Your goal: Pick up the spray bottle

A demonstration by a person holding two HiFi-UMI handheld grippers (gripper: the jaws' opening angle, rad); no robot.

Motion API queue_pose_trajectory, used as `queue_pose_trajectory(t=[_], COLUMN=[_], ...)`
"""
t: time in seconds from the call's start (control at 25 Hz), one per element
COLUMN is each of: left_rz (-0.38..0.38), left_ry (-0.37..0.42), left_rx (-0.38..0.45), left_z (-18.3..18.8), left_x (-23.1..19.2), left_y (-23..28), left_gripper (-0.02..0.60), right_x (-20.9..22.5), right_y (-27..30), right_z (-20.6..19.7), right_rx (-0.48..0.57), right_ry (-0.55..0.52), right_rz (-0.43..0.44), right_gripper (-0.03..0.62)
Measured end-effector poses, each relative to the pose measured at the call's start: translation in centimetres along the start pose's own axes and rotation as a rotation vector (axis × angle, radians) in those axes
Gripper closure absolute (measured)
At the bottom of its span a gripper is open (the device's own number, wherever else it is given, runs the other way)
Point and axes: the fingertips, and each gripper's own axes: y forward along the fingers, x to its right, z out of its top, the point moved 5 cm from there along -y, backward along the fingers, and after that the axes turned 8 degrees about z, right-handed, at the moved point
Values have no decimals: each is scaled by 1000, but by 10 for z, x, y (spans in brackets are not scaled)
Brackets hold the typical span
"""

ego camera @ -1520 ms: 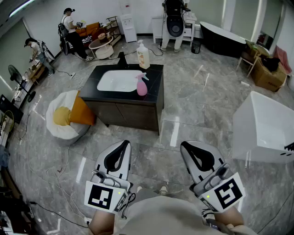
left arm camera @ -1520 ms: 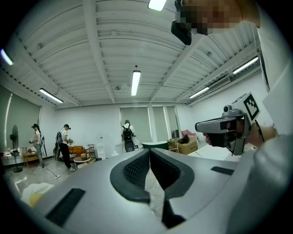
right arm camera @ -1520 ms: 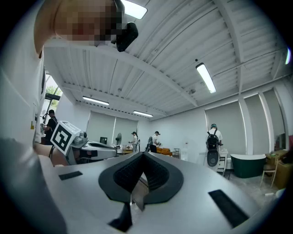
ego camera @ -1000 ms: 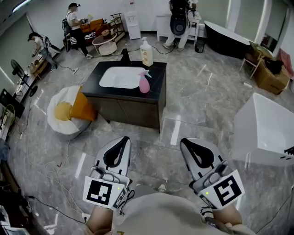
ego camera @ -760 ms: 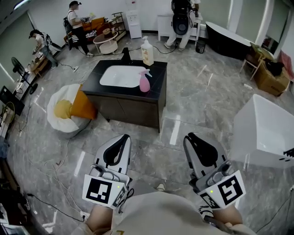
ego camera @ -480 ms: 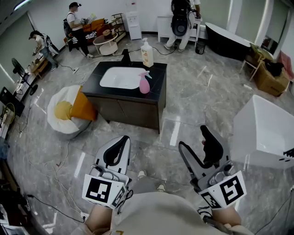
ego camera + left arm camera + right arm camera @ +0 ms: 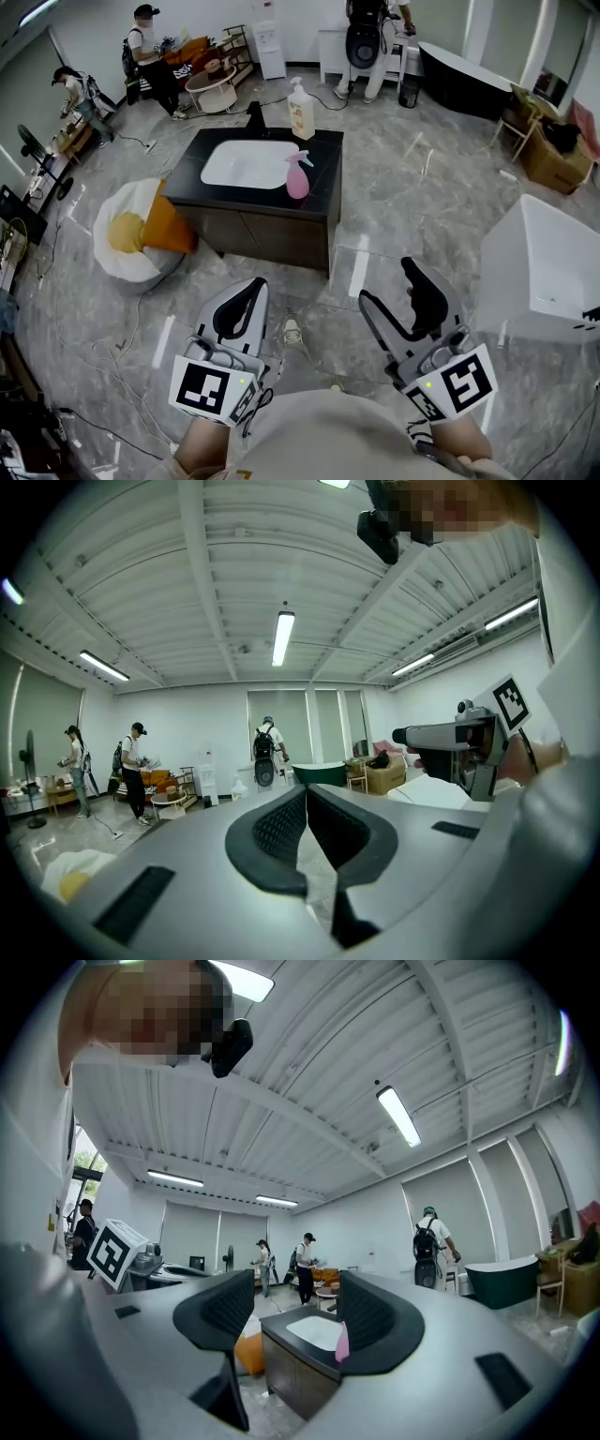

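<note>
The pink plastic spray bottle [image 7: 297, 178] stands upright on the black vanity countertop [image 7: 325, 184] at the far side of the floor. It is just right of the white oval sink basin [image 7: 240, 164] and well apart from both grippers. A cream pump bottle [image 7: 301, 111] stands at the counter's far edge. The right gripper [image 7: 387, 283], near the body, has its jaws spread wide with nothing in them. The left gripper [image 7: 253, 287] has its jaws pressed together, empty. This reads as the approach step. Next the person must close in on the vanity and bring the open right jaws around the bottle's body.
</note>
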Motion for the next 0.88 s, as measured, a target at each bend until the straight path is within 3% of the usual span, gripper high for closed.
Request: queue_pose_trajectory(t=[0.48,0.88], left_rz=[-40,-129], left_ry=[-36,-61], left_rx=[-26,-100], left_z=[-21,-53], left_x=[-103,-190], left_y=[130,246], left_gripper=[558,558], right_x=[69,131], right_y=[149,286], right_z=[-30,-65], right_rx=[-102,-211], right_ry=[13,52], right_rz=[11,-11], right_gripper=[301,301])
